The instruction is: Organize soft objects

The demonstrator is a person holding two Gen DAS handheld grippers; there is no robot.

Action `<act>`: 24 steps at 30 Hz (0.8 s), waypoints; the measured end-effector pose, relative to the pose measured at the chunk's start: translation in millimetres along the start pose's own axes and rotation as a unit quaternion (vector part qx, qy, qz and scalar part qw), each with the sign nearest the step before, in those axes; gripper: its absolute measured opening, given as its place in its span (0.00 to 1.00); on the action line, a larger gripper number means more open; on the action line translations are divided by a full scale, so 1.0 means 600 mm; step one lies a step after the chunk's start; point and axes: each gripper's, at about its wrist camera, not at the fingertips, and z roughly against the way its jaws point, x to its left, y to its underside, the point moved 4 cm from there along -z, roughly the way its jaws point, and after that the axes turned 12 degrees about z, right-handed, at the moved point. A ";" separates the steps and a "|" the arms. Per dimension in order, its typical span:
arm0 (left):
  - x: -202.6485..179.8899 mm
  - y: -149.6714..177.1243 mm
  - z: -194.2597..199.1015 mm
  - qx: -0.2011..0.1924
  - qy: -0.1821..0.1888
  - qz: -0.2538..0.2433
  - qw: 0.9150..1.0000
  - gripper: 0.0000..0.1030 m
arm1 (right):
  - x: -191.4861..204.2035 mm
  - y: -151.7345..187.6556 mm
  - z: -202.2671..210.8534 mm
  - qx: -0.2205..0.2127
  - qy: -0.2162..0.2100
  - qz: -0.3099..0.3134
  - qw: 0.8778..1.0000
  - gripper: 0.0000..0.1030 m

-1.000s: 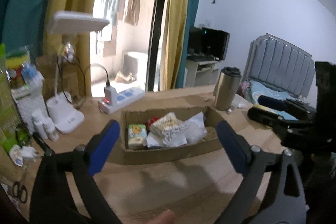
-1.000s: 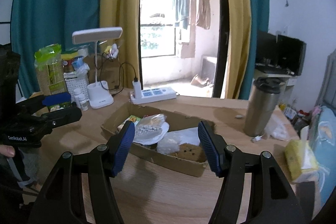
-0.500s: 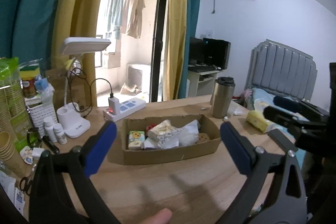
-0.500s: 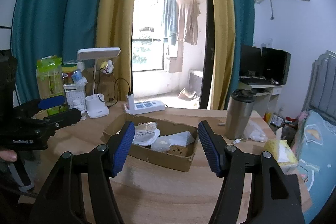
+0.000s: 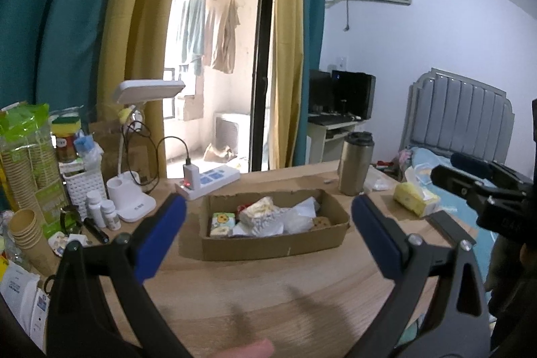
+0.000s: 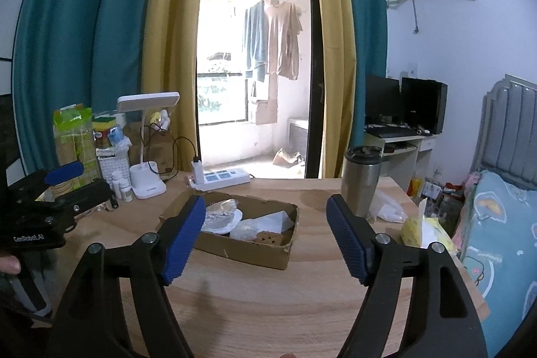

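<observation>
Both claws hang spread and empty above the wooden surface (image 5: 268,301), the right claw (image 6: 265,234) having just widened. The cardboard box (image 5: 273,244) of soft packets sits beyond the left claw (image 5: 268,234).

Wooden worktop (image 5: 268,301), light grain. Open cardboard box (image 5: 275,244) near the middle, holding soft packets. Behind it a white power strip (image 5: 214,178) with a charger plugged in. Left side: white desk lamp (image 5: 134,200), two small white bottles (image 5: 102,212), white basket (image 5: 84,187), stacked paper cups (image 5: 23,230). Right of the box a steel tumbler (image 5: 355,168), upright; a clear plastic bag (image 6: 386,210) just beside it; yellow tissue pack (image 5: 416,198) near the right edge.
</observation>
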 end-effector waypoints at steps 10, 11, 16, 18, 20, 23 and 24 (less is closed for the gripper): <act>-0.001 -0.006 0.008 -0.003 0.008 0.002 1.000 0.98 | 0.001 -0.005 0.003 -0.006 0.001 -0.004 1.000 0.76; -0.001 -0.007 0.009 -0.003 0.011 0.003 1.000 0.98 | -0.001 -0.004 0.005 -0.006 0.001 -0.003 1.000 0.76; -0.005 -0.007 0.011 0.001 0.014 0.002 1.000 0.98 | -0.003 -0.002 0.002 -0.002 0.000 -0.006 1.000 0.76; -0.006 -0.005 0.010 0.002 0.014 0.001 1.000 0.98 | -0.002 -0.003 0.001 -0.002 0.000 -0.006 1.000 0.76; -0.007 -0.005 0.010 0.004 0.015 0.002 1.000 0.98 | -0.003 -0.002 0.001 -0.002 0.000 -0.006 1.000 0.76; -0.010 -0.005 0.012 0.003 0.018 0.003 1.000 0.98 | -0.003 -0.002 0.001 -0.002 0.000 -0.006 1.000 0.76; -0.011 -0.005 0.013 0.003 0.019 0.004 1.000 0.98 | -0.003 -0.002 0.001 -0.002 -0.001 -0.007 1.000 0.76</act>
